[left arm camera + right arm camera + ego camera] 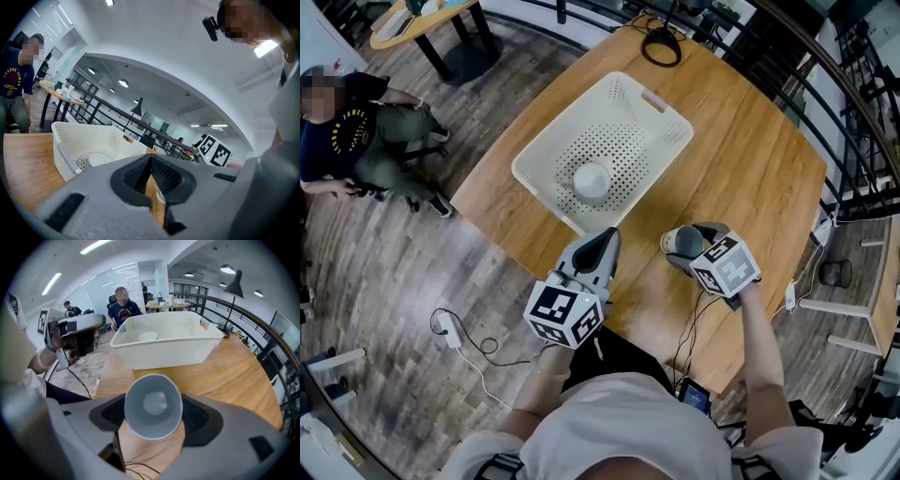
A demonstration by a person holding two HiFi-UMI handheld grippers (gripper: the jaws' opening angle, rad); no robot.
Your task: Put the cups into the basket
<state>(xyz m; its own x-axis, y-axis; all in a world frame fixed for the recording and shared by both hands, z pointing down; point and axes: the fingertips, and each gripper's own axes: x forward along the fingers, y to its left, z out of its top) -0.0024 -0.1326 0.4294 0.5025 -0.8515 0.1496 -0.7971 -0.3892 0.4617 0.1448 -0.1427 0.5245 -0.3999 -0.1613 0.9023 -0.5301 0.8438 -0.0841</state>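
The step in hand looked like the carry of a second cup to the white perforated plastic basket, which sat on the light wooden table. One white cup already sat mouth-down on the basket's floor. The right gripper was clenched on a pale grey paper cup, one pad on each side of its wall. The cup's open mouth faced back toward that gripper's camera, and it was over the table's near part, short of the basket. The left gripper hovered just beside the basket's near corner, its jaws drawn together with nothing between them. The next move probably called for taking the held cup forward over the near rim, lowering it onto bare floor beside the first cup, and then releasing it.
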